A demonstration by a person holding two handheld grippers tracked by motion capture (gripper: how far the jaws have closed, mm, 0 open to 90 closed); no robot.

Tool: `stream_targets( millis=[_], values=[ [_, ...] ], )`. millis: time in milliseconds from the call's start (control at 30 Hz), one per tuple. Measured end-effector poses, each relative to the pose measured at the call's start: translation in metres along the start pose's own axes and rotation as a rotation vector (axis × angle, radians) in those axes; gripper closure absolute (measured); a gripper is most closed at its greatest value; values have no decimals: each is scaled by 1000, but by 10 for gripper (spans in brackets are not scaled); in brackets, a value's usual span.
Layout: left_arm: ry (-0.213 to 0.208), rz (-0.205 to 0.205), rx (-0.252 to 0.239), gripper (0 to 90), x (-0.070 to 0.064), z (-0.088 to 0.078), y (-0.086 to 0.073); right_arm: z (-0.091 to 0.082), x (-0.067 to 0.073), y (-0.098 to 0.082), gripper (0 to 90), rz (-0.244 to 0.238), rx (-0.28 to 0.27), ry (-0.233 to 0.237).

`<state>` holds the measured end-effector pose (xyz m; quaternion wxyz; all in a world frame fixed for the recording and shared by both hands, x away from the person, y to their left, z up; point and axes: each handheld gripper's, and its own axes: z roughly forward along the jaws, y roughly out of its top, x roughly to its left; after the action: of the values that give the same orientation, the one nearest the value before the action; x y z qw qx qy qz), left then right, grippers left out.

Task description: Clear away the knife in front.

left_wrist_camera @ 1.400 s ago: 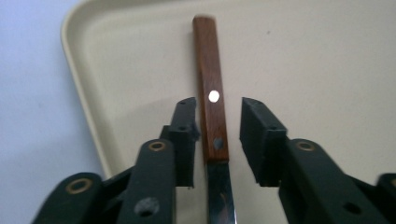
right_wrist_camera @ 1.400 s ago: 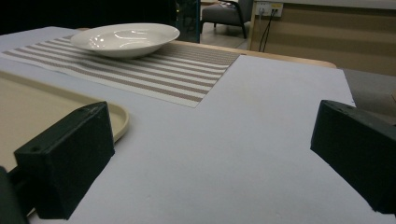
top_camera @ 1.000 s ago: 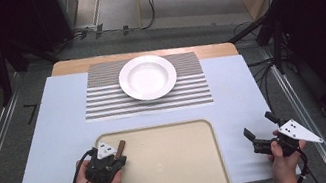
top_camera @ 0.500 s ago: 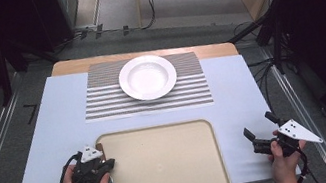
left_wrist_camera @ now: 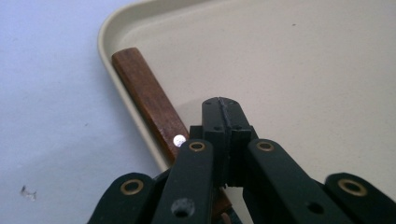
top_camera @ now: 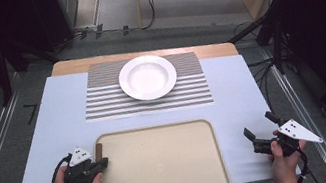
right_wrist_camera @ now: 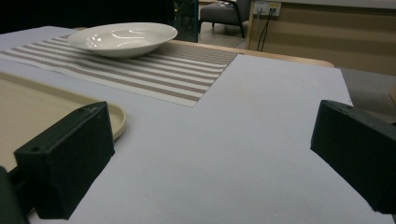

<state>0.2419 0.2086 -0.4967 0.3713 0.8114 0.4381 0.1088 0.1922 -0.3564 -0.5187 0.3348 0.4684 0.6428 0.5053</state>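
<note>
**Knife against the tray's left rim**

A knife (left_wrist_camera: 152,109) with a smooth brown wooden handle lies along the left rim of the matte beige tray (top_camera: 165,172). The left gripper (left_wrist_camera: 226,122) sits just right of the handle, jaws pressed together on nothing visible. From above, the blade points toward the person. The right gripper (top_camera: 260,132) is spread wide and empty over pale paper. A glossy white bowl (right_wrist_camera: 122,38) rests on a striped mat (right_wrist_camera: 159,70).
</note>
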Motion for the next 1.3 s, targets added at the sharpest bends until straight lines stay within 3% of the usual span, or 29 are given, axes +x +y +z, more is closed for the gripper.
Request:
stream_targets(
  millis=[167,233,267,300,600,800,1067,1300],
  values=[
    [-58,20,-135,704,-3,-12,5,0,1,0,0,-1,4,-4],
    [-69,22,-162,661,-3,-14,5,0,1,0,0,0,5,-4],
    [-89,35,-207,567,-2,-18,6,0,1,0,0,0,7,-5],
    [-83,42,-221,530,-2,-19,6,1,1,0,0,0,8,-5],
    [-88,47,-295,206,1,-27,8,1,1,0,0,-1,8,-6],
    [-87,55,-309,3,4,-30,7,1,1,0,0,-1,8,-5],
    [-80,58,-346,0,11,-37,5,1,1,0,0,-3,8,-5],
    [-71,57,-343,0,16,-40,4,0,1,0,0,-1,9,-5]
  ],
)
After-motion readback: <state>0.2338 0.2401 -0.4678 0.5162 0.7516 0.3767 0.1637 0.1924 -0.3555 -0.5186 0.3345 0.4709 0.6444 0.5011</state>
